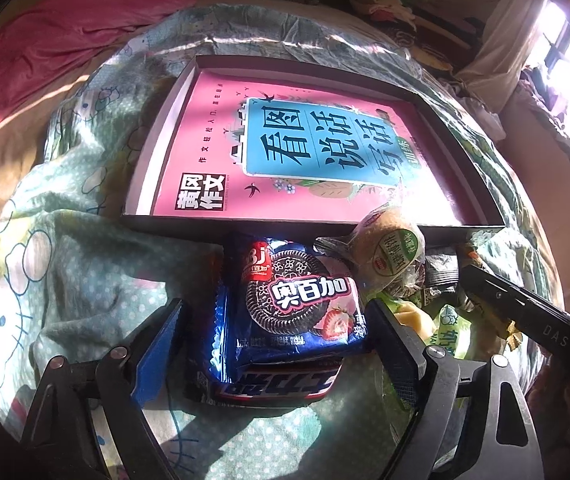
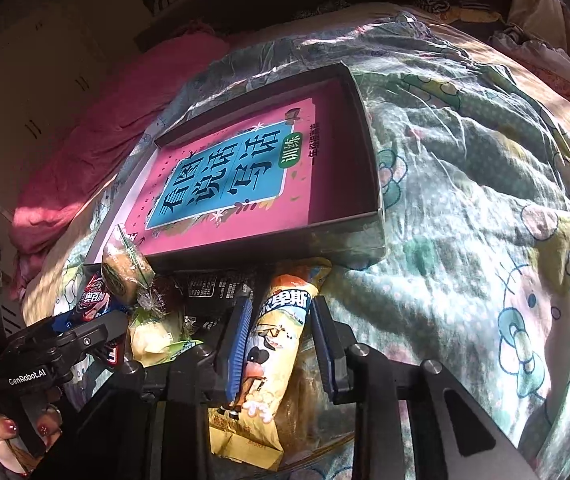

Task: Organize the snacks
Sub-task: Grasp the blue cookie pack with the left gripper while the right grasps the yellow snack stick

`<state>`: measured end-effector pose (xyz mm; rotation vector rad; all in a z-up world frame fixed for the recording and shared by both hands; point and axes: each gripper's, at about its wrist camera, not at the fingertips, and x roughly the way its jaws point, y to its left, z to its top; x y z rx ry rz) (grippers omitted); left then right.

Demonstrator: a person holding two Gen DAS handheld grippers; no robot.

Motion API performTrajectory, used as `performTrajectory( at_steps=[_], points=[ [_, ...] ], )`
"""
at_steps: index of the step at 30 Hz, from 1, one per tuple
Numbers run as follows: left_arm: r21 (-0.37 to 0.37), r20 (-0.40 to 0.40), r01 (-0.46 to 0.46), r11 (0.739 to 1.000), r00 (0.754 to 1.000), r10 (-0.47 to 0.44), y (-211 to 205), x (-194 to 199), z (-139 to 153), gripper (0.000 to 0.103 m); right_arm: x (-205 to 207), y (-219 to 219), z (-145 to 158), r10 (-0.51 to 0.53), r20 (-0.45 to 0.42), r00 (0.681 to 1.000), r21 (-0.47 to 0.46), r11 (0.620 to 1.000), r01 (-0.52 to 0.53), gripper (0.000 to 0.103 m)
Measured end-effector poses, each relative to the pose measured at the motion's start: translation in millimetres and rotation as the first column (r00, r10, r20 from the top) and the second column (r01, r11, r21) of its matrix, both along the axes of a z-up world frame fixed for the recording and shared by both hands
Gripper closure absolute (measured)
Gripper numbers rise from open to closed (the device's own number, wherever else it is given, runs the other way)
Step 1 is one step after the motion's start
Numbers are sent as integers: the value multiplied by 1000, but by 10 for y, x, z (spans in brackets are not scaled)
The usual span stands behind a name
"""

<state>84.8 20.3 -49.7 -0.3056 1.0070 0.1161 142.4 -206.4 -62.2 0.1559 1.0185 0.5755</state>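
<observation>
Snacks heaped against the shallow box's (image 1: 425,229) near wall.
My left gripper (image 1: 277,340) gapes around the blue cookie pack (image 1: 285,312); my right gripper (image 2: 281,340) brackets the yellow popcorn bag (image 2: 273,344), contact unclear.

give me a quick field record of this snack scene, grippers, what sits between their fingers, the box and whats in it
surface: patterned green cartoon quilt on a bed
left gripper: open, fingers either side of the blue strawberry sandwich-cookie pack, gaps on both sides
right gripper: open around the long yellow popcorn bag
box: shallow dark cardboard tray, beyond the snack pile
box contents: pink book with blue title panel; no snacks inside
other snacks: clear-wrapped round cake leaning on the tray's near edge
</observation>
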Motion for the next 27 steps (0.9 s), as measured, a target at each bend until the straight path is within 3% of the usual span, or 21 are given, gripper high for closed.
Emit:
performTrajectory(
  at_steps=[3,5,8,18,24,27],
  points=[
    [8,-2,-5,1000,1000,5,30,2,7,22,-29,-18,27,7,3,1000,6,1000,-7,78],
    [33,-7,-14,999,1000,14,51,1,10,37,-48,-35,59,5,17,1000,-6,1000,-5,81],
    [-6,-1,-34,999,999,34,162,-17,24,46,-79,-96,113,-6,32,999,6,1000,6,83],
    [-63,51,-10,998,999,13,248,-147,172,53,-200,-269,219,-26,46,999,85,996,22,83],
    [-88,74,-10,996,997,17,296,-197,230,55,-253,-255,349,-19,103,995,101,995,8,83],
    [-93,101,-6,996,995,16,311,-227,291,62,-260,-270,420,-25,132,991,121,993,9,83]
  ],
)
